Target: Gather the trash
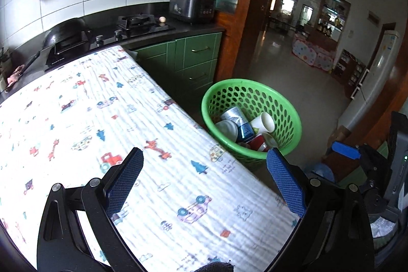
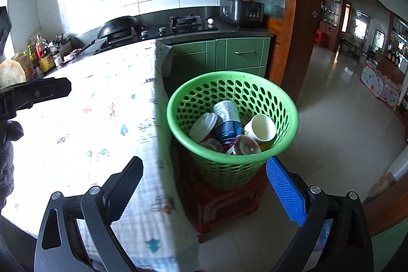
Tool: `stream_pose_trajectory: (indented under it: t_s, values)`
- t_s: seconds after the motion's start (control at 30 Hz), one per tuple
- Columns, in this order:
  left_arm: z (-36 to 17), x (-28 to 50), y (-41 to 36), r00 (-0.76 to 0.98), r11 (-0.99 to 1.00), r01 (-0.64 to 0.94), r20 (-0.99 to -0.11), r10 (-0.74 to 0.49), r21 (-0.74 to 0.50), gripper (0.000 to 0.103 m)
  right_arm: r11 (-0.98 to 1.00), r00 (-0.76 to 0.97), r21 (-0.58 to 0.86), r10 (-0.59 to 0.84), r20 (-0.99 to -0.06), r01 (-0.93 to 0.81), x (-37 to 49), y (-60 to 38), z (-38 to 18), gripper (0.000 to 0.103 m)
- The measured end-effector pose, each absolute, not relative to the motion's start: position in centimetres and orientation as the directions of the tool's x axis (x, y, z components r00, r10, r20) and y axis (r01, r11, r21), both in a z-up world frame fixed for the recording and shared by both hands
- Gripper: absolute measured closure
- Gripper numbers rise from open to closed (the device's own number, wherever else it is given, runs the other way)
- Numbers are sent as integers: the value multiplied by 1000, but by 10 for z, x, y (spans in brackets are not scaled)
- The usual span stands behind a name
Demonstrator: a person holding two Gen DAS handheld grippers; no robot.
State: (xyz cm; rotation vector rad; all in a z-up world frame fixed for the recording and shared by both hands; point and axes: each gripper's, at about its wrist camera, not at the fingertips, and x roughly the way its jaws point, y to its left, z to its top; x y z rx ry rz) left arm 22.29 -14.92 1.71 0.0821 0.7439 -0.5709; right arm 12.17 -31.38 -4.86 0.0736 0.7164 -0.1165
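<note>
Both hand-held grippers, left [image 1: 204,180] and right [image 2: 204,190], hang released, empty; green basket [image 2: 280,103] sits ahead of your right one, nearer.

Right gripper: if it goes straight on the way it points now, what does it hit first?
Most likely the green basket: the open right gripper points at its near wall and rim. The tablecloth edge sits just left of that line. Depth is unclear, so this is a hedged guess.

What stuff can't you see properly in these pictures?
- Bottom of the green basket, right wrist view: the cups and the can piled inside hide it.
- Red stool under the basket, left wrist view: hidden behind the table's patterned cloth.
- Can's label, both views: print too small to read.
- Table's near end, both views: the open fingers cover it.
</note>
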Motion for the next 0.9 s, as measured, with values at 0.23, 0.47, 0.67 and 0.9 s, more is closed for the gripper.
stream_pose_trajectory:
  t_s: [0.23,0.47,0.67,0.9]
  values:
    - [16,189,-108,667,894,440,-637,-386,-81,7,991,763,41,-68,-642,124,109,-291,-46,9]
    - [11,157,-86,706,915,399,-615,-352,-66,6,987,785,80,-59,-617,137,95,-281,-37,8]
    - [5,140,-72,728,924,378,-600,-333,-53,6,982,797,107,-60,-601,154,83,-277,-34,8]
    - [-1,125,-68,750,935,353,-588,-302,-30,5,983,796,98,-66,-602,155,75,-270,-40,8]
